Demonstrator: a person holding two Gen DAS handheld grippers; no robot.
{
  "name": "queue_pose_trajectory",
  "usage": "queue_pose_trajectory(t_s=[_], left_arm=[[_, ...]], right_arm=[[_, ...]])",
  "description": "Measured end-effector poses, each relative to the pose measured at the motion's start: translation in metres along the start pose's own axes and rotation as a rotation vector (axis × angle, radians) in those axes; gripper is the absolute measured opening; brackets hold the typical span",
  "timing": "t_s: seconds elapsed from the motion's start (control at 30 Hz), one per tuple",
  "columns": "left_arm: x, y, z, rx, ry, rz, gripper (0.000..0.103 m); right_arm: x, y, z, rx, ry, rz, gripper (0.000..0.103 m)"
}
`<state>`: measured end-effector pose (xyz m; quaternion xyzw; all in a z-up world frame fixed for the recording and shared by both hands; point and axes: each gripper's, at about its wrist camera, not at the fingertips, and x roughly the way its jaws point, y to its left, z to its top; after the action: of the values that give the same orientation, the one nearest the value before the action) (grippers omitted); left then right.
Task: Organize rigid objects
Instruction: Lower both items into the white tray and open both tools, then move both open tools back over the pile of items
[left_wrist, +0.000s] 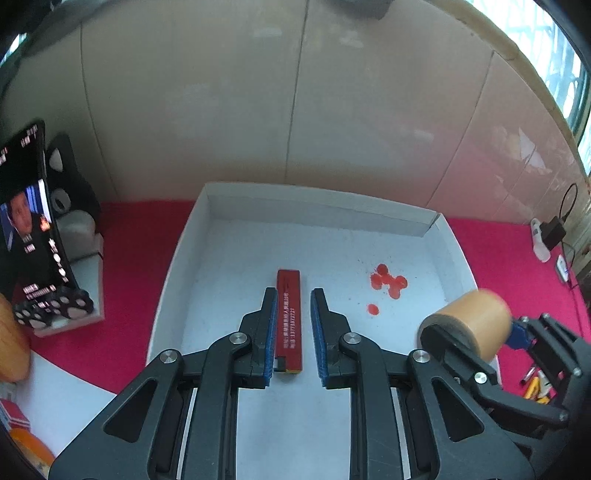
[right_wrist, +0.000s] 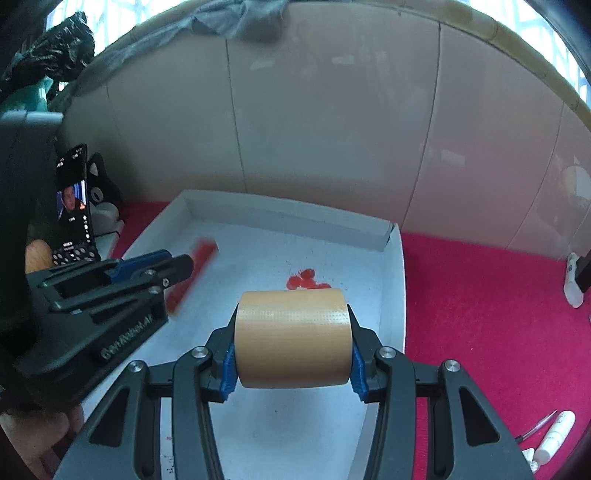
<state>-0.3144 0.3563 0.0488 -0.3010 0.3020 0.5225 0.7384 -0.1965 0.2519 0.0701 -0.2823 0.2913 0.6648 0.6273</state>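
Note:
A flat red bar with white print (left_wrist: 289, 317) lies on the floor of the white tray (left_wrist: 173, 266). My left gripper (left_wrist: 293, 297) is open above it, with the bar between the two blue-padded fingers and clear of them. My right gripper (right_wrist: 293, 314) is shut on a roll of tan tape (right_wrist: 293, 338), held above the tray's right half (right_wrist: 395, 280). In the left wrist view the roll (left_wrist: 471, 321) and the right gripper (left_wrist: 480, 334) appear at the tray's right edge. In the right wrist view the left gripper (right_wrist: 184, 264) and the red bar (right_wrist: 192, 271) show at left.
The tray sits on a red cloth (left_wrist: 517, 258) before a beige wall. Red stains (left_wrist: 388, 282) mark the tray floor. A phone on a stand (left_wrist: 33, 236) stands left of the tray. A charger and white bottle (left_wrist: 546, 236) lie at right. Pens and tubes (right_wrist: 550, 435) lie at lower right.

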Motion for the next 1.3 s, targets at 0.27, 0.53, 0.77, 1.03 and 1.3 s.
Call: queue_pose_trajectory(t_s=[0.27,0.53,0.77,1.03,1.3], left_arm=[[-0.019,0.009,-0.004,-0.047,-0.043,-0.006,0.103],[-0.066,0.016,-0.024,-0.155,-0.204,-0.044,0.103],[-0.131,0.009,-0.054,-0.151,-0.381,-0.04,0.103],[-0.161,-0.004,-0.065,-0.178,-0.36,0.013,0.103],[-0.174,-0.031,-0.076,-0.109,-0.331,-0.172,0.103]], right_arm=[[-0.02,0.005,-0.001,-0.033,-0.077,-0.056,0.103],[-0.045,0.007,-0.007,-0.044,-0.114,-0.051,0.103],[-0.087,-0.006,-0.022,-0.049,-0.197,-0.061,0.103],[-0.118,-0.014,-0.031,-0.022,-0.258,-0.048,0.103],[-0.148,-0.048,-0.043,0.016,-0.302,-0.052,0.103]])
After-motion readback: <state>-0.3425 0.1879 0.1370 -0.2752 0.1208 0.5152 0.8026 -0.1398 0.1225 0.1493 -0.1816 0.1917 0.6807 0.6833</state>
